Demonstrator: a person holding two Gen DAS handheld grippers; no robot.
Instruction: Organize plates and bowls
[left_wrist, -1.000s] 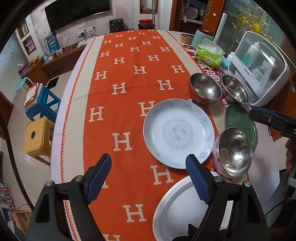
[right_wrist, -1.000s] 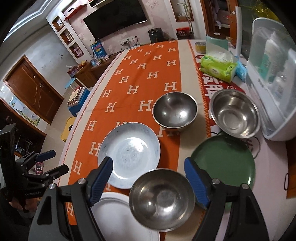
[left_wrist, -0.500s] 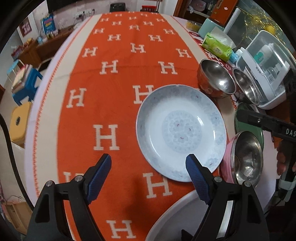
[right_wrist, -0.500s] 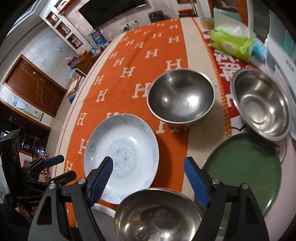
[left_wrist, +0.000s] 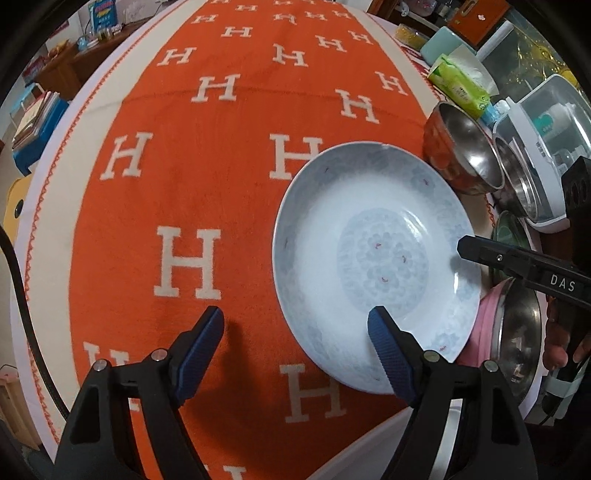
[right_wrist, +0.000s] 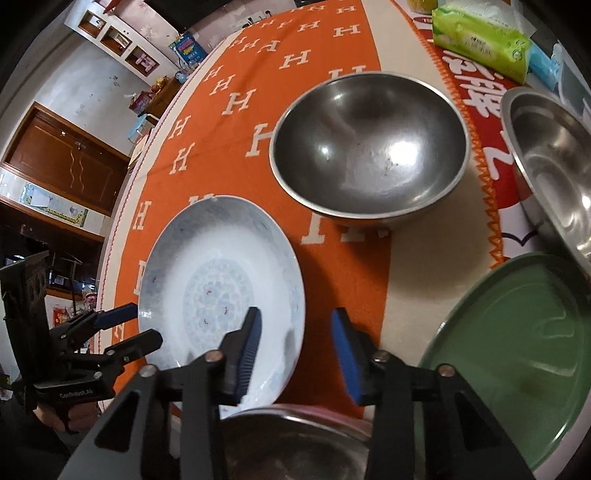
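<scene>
— Plates first: where's the white plate (right_wrist: 207, 273)?
— On the orange cloth (left_wrist: 207, 155) over the desk, empty. The right gripper (right_wrist: 295, 350) straddles its near rim, jaws closing, pads not yet touching. The left gripper (left_wrist: 295, 332) spans the opposite rim, jaws wide, narrowing slightly.
— Beyond?
— An empty steel bowl (right_wrist: 369, 147), a second bowl (right_wrist: 554, 173) and a green plate (right_wrist: 517, 354) to its right.

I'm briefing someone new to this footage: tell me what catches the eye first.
The bright orange tablecloth with white H letters fills the table. On it lies a pale blue patterned porcelain plate; the right gripper, jaws closing, straddles its rim on one side, and the left gripper, also closing, straddles its opposite edge. Just beyond the plate stands a shiny round steel bowl, with a flat green plate at lower right.
</scene>
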